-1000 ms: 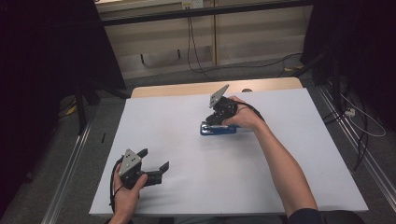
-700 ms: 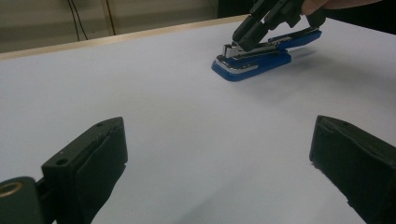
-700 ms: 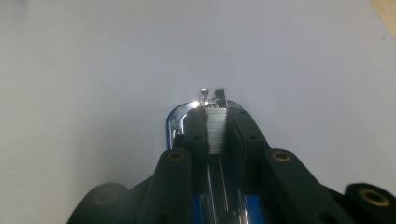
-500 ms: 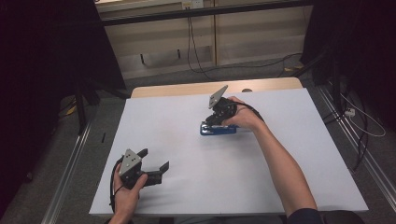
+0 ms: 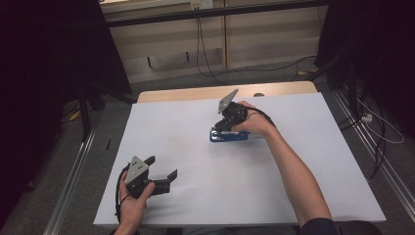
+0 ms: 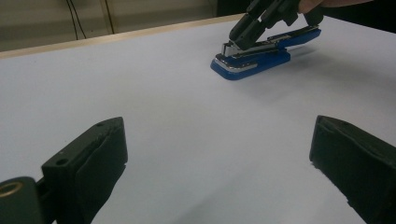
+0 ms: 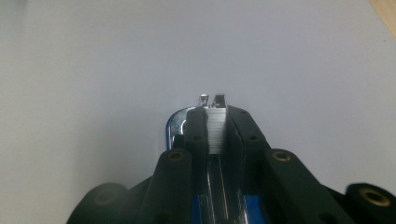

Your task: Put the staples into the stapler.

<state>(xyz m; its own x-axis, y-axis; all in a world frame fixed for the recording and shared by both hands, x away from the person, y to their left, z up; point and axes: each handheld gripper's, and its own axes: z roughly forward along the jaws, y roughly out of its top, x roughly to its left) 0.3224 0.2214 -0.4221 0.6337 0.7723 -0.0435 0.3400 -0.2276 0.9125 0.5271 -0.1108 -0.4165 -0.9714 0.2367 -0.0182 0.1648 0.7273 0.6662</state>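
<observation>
Blue stapler point(image 5: 228, 135) with silver metal staple channel point(image 7: 216, 130), lying flat on its base on the white table sheet, past mid-table, top open, a block of staples showing at its front end.

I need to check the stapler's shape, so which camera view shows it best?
The left gripper view: the blue stapler lies side-on, base and top visible. The high view shows it small, partly under the hand; the right gripper view shows its metal front between the right tongs.

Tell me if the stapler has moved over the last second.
No. The stapler lies at the same spot on the white sheet, equally far from the table's wooden edge.
</observation>
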